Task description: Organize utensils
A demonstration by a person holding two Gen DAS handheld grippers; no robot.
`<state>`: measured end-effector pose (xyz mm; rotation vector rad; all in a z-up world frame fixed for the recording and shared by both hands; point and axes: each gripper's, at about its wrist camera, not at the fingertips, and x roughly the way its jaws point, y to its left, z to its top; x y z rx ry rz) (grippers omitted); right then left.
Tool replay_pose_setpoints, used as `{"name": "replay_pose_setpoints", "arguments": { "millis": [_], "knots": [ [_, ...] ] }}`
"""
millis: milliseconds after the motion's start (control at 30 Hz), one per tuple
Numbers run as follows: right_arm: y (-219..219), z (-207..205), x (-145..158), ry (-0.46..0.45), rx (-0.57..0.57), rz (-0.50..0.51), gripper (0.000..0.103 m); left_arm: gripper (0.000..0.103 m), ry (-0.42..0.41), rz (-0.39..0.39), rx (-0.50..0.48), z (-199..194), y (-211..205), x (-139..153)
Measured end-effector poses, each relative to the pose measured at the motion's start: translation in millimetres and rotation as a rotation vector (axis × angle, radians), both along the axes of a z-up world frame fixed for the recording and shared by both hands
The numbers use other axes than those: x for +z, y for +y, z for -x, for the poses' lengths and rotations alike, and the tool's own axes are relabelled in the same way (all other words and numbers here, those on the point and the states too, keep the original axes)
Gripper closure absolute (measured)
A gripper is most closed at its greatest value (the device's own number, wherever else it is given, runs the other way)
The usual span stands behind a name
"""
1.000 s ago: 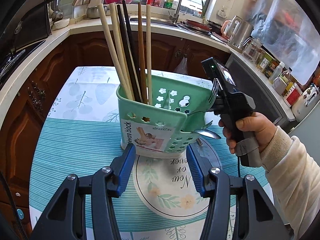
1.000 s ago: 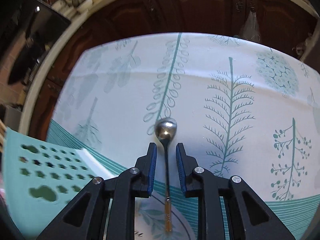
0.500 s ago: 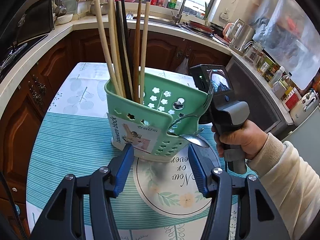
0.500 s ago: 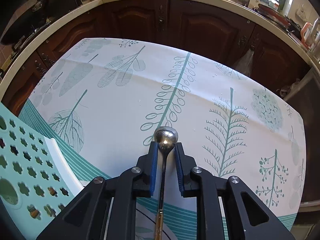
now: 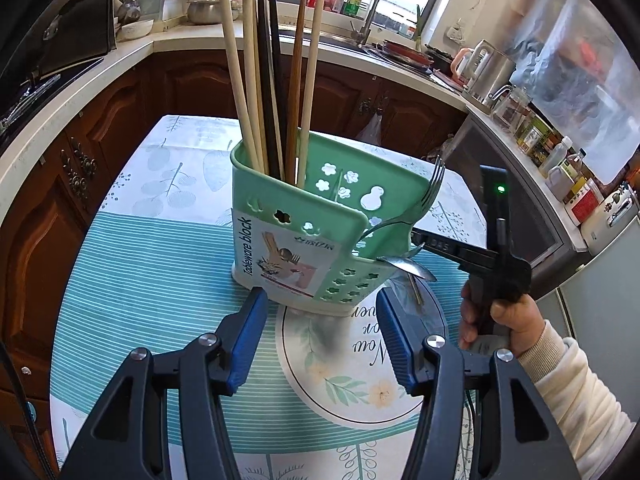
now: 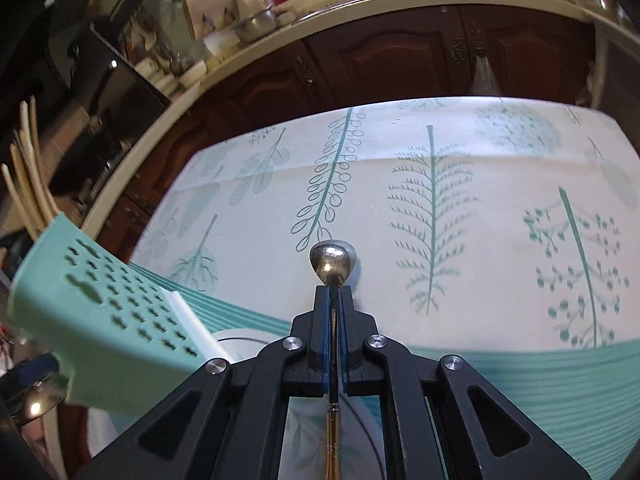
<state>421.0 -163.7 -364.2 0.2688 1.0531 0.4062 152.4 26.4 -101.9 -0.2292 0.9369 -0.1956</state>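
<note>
- One mint-green perforated plastic cutlery holder point(image 5: 304, 240) with a printed label, standing on the worktop
- Six long chopsticks point(image 5: 276, 92) upright in its rear compartment: three pale wood, two dark, one mid-brown
- One steel fork point(image 5: 424, 200), tines up, leaning out of the holder's front corner
- Two spoons: a steel spoon point(image 5: 412, 268) resting at the holder's front corner, and a small round-bowled spoon with a gold-coloured handle point(image 6: 333, 264)
- One leaf-patterned white and teal tablecloth point(image 5: 160, 248)
- Two tools with blue pads, one per hand
</note>
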Motion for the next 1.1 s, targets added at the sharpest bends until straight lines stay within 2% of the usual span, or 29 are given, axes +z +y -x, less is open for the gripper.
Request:
{"name": "replay_pose_setpoints", "arguments": {
  "millis": [133, 267, 367, 600, 767, 900, 1100],
  "knots": [
    [-18.1, 26.2, 12.7, -0.034, -0.031, -0.097, 0.100, 0.048, -0.016, -0.016, -0.005, 2.8, -2.0, 2.2],
    [-29.8, 54.7, 35.8, -0.111, -0.041, -0.167, 0.100, 0.048, -0.025, -0.008, -0.003, 5.2, -2.1, 4.2],
    [-29.4, 73.9, 47.6, -0.175, -0.032, -0.167, 0.100, 0.048, -0.023, -0.007, -0.010, 6.8, -3.9, 3.1],
    [-19.4, 108.8, 58.7, -0.253, -0.021, -0.139, 0.101, 0.048, -0.040, -0.034, -0.030, 13.3, -10.3, 2.0],
    [-16.6, 144.5, 88.1, -0.365, -0.011, -0.144, 0.103, 0.048, -0.052, -0.052, -0.054, 11.9, -18.0, 1.0],
    [-14.2, 152.5, 96.6, -0.335, -0.005, -0.117, 0.103, 0.048, -0.050, -0.046, -0.069, 10.0, -24.8, 1.3],
    [2.5, 131.7, 83.3, -0.197, 0.064, -0.036, 0.102, 0.048, -0.046, -0.049, -0.072, 14.3, -25.5, -0.7]
  ]
}}
